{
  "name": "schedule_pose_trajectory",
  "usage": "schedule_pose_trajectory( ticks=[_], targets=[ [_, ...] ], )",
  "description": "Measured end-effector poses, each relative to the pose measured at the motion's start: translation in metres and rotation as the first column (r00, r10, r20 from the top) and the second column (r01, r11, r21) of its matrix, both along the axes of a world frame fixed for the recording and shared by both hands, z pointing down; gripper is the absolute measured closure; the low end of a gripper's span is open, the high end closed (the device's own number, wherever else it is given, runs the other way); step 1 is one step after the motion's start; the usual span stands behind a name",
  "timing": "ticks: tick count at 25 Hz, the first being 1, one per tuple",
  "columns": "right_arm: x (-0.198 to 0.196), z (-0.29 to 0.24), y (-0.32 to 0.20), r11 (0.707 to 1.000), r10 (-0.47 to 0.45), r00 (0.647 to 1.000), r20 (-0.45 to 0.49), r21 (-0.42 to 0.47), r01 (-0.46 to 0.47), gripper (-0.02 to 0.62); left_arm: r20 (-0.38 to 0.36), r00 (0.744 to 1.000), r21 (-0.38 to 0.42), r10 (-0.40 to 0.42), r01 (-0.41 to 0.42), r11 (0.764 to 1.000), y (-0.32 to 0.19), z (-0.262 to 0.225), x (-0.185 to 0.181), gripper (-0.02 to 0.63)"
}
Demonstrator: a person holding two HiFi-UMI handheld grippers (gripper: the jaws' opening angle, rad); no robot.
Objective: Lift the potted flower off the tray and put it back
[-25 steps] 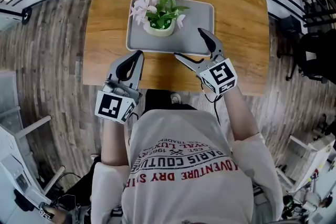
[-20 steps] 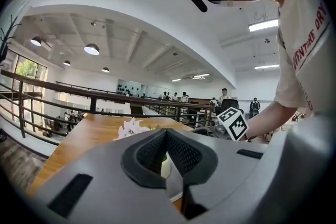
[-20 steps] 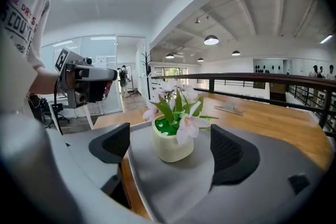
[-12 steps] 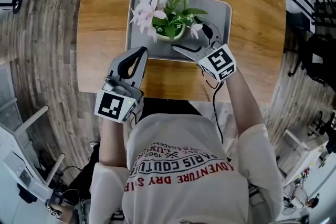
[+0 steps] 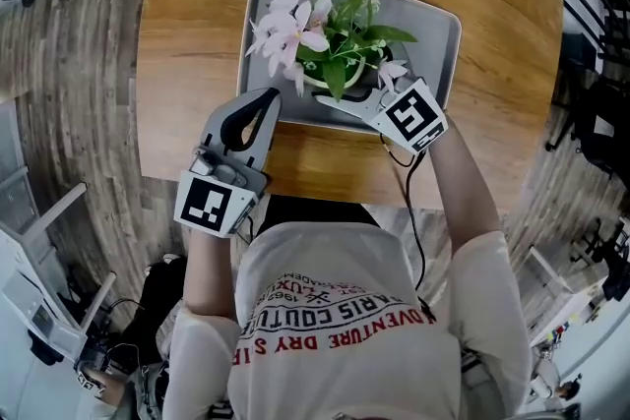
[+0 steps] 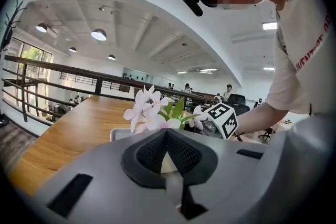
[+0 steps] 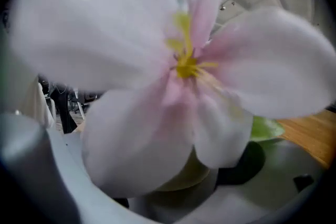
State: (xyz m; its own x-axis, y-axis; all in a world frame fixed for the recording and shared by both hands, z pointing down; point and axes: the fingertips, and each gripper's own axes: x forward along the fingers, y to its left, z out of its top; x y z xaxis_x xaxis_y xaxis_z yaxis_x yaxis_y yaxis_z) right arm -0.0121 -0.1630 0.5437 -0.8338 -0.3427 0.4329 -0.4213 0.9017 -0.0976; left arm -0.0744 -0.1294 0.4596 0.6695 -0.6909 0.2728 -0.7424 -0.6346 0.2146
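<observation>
**Wooden worktop [image 5: 197, 34] with tray [image 5: 445, 34]: right gripper [image 5: 360, 91] on the potted flower [image 5: 325, 44], left gripper [image 5: 260, 101] idle**

Nearest the person, the left gripper hangs over the worktop's front strip, just short of the tray's near rim. Its jaws are pressed together on nothing, and it is probably parked there to stay clear of the lift. Ahead of it and to its right, the right gripper reaches in under the leaves. Its own view shows the cream pot [image 7: 184, 178] lodged between its jaws, so it is judged to be pinching the pot low on the wall. That grip would spare the stems. One blossom [image 7: 184, 71] hangs directly before this gripper's camera and hides most of the contact. Whether the pot's base is touching the tray or already clear of it cannot be told. The grey tray lies beneath and beyond the right gripper, with bare floor showing to that gripper's right, where the pot could be set down again. Beyond both grippers, a dark railing [image 6: 63, 75] borders an open hall.
</observation>
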Motion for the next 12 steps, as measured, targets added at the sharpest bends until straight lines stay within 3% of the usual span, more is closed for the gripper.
schedule_pose_trajectory(
  ticks=[8,12],
  targets=[
    [-0.0096,-0.0056,-0.0060,0.999,-0.044,0.999,0.025,0.018,0.044,0.094,-0.007,1.000,-0.018,0.004,-0.004,1.000,0.0011,0.0092,0.0067,0.594],
    [-0.0094,-0.0055,-0.0056,0.999,-0.022,0.999,0.025,0.026,0.021,0.094,-0.012,1.000,-0.021,-0.006,0.006,1.000,0.0012,0.0104,0.0048,0.594]
  ],
)
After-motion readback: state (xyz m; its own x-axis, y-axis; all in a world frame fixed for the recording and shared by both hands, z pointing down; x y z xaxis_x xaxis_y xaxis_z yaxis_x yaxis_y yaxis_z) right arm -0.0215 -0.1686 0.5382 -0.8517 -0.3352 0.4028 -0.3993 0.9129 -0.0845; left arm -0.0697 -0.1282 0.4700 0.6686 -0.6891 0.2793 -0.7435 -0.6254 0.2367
